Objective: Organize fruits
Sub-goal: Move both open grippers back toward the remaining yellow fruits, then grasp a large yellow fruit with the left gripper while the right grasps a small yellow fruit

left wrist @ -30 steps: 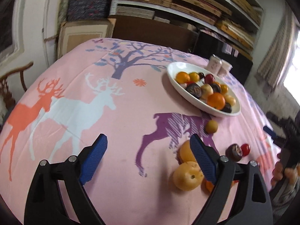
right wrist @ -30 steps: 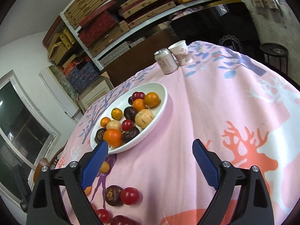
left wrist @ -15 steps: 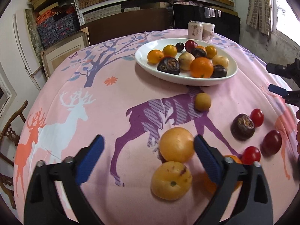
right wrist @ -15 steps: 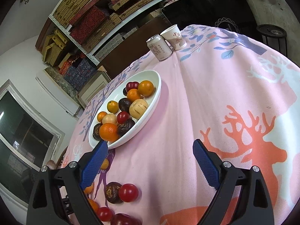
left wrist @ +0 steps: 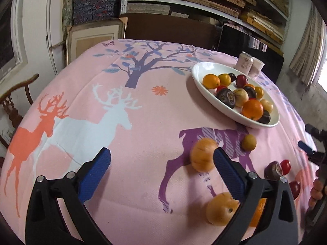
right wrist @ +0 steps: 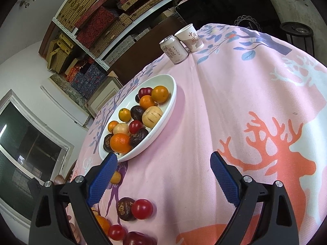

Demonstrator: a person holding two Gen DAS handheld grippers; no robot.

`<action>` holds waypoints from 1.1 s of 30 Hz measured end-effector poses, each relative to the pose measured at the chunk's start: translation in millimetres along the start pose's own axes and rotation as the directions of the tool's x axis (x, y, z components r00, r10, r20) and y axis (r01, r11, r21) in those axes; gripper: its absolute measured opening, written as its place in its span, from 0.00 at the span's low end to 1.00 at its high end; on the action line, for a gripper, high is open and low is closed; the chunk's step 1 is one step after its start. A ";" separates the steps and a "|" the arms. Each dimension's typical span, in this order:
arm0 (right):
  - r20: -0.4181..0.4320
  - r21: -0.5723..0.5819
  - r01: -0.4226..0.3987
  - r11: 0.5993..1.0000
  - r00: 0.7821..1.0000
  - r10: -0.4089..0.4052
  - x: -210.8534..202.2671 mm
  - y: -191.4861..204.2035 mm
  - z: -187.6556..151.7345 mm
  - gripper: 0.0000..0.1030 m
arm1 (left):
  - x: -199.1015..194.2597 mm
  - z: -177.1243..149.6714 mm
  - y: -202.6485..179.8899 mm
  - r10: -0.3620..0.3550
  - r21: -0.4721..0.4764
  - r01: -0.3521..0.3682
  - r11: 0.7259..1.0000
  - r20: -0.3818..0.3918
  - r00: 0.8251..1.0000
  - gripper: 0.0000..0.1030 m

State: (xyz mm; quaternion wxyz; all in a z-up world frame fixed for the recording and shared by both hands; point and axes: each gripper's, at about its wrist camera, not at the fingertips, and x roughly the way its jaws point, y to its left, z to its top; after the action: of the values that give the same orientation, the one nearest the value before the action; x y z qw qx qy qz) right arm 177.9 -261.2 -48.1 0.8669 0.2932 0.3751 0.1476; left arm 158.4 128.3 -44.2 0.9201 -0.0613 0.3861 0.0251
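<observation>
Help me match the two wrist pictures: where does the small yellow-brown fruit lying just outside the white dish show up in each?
Left wrist: small yellow-brown fruit right of centre, just below the white dish.
Right wrist: same fruit lower left, partly behind a gripper finger, under the dish's near end.
Shared landmark: drink can beyond the dish.

Home room doubling as storage: wall shelves [right wrist: 106,18] stacked with patterned boxes [left wrist: 94,6], carved wooden chair [left wrist: 14,104], curtain [left wrist: 306,59] by window, round worktop under pink deer tablecloth [left wrist: 102,110], drink can [right wrist: 173,49], paper cup [right wrist: 190,35]
</observation>
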 end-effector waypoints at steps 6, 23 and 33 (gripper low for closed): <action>-0.003 0.003 0.000 1.000 1.000 0.000 1.0 0.0 0.1 0.90 | -0.2 -9.1 -23.6 0.043 0.124 -0.045 0.991 0.016 0.999 0.96; -0.015 -0.025 0.004 1.000 1.000 -0.004 3.2 2.6 -1.3 0.90 | 15.3 0.1 -35.3 0.001 0.154 -0.003 0.988 0.011 1.000 0.83; -0.020 -0.044 0.010 0.999 1.000 -0.011 4.8 7.6 -3.7 0.90 | 25.2 1.9 -36.7 -0.034 0.149 0.040 0.988 -0.038 0.999 0.59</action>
State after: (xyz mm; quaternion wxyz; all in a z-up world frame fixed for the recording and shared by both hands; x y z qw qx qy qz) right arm 178.2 -251.4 -48.2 0.8700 0.2705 0.3822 0.1543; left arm 180.8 92.1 -57.4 0.9154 0.0002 0.4020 -0.0220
